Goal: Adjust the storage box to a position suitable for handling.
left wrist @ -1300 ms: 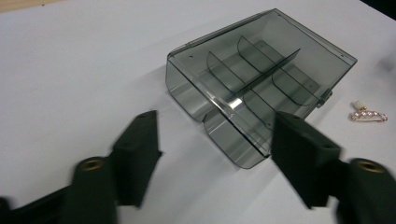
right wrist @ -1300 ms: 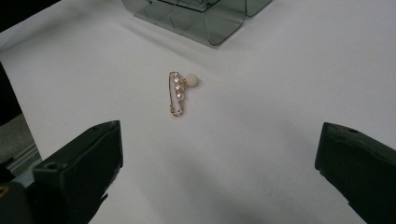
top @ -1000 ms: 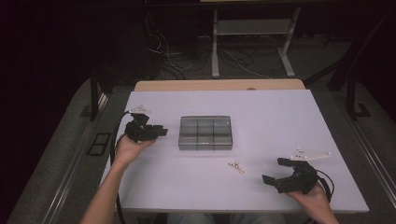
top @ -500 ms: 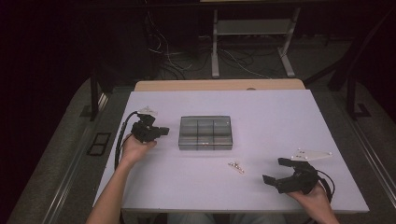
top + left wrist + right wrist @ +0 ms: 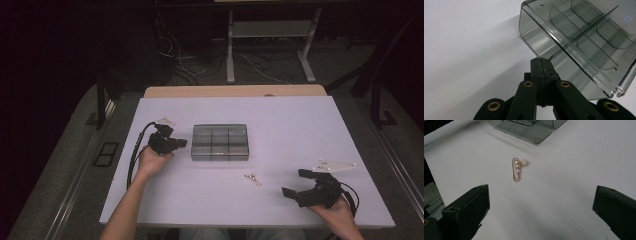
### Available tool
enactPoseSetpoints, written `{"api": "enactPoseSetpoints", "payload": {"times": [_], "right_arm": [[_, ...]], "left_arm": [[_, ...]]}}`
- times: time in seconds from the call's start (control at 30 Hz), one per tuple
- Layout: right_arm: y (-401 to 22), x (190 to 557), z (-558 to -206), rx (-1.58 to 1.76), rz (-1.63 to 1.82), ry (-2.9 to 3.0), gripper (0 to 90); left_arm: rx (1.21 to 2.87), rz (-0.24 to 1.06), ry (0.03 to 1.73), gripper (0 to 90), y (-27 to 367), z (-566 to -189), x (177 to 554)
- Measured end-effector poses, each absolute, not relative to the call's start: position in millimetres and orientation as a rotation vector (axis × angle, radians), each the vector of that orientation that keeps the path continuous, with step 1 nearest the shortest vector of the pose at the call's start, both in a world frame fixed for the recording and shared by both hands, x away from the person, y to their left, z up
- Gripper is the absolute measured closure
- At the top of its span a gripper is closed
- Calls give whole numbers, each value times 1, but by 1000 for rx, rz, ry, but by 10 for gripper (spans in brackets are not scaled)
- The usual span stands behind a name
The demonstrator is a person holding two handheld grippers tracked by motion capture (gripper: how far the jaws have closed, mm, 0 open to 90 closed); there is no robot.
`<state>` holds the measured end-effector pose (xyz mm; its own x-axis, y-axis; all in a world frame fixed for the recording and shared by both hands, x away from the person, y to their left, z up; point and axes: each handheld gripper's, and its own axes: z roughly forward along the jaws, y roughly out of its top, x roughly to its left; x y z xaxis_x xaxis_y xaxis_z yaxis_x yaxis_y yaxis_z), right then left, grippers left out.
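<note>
Item: box (image 5: 220,142). Smoky clear plastic, split by dividers into compartments, lid shut as far as I could tell. It sat flat on the white table (image 5: 280,120), a little left of the middle.

Item: my left gripper (image 5: 181,143). It was just beside the box's left end and pointed at it. Its jaws had just been closing and were clenched together with nothing between them. In the left gripper view (image 5: 541,65) the shut tips were close to the box's (image 5: 574,42) near wall; I could not tell whether they touched it.

Item: my right gripper (image 5: 295,184). It was held low over the table's near right part, well apart from the box. Its jaws were spread wide and gripped nothing. Its grey plate (image 5: 334,165) stuck out behind it.

Item: pin (image 5: 252,178). A small gold safety pin strung with pearly beads, one larger bead at an end. It lay loose on the table between the box and my right gripper, nearer the gripper. In the right gripper view the pin (image 5: 517,168) lay ahead of the open jaws, untouched, with a corner of the box (image 5: 529,128) beyond it.
</note>
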<state>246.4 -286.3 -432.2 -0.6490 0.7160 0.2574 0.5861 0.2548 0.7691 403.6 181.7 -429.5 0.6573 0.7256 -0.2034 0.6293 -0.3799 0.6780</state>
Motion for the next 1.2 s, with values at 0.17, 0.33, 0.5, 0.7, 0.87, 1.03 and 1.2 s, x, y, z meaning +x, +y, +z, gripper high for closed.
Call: {"api": "enactPoseSetpoints", "payload": {"times": [0.17,0.33,0.5,0.7,0.87,1.03,1.2], "right_arm": [[-286,246,-432,1241,1351,2370,8],[-286,247,-433,1238,1350,2374,7],[-285,247,-433,1240,1347,2380,8],[-285,247,-433,1241,1347,2381,8],[-285,247,-433,1242,1346,2382,8],[-285,248,-434,1241,1344,2382,8],[-286,248,-434,1243,1343,2377,8]], "left_arm": [[2121,165,1039,889,177,-433,407],[2099,150,1059,889,178,-436,411],[2077,148,1055,889,176,-434,414],[2061,143,1049,889,171,-435,415],[2060,144,1046,889,171,-435,414],[2059,152,1037,889,171,-434,414],[2059,154,1041,889,171,-433,413]]}}
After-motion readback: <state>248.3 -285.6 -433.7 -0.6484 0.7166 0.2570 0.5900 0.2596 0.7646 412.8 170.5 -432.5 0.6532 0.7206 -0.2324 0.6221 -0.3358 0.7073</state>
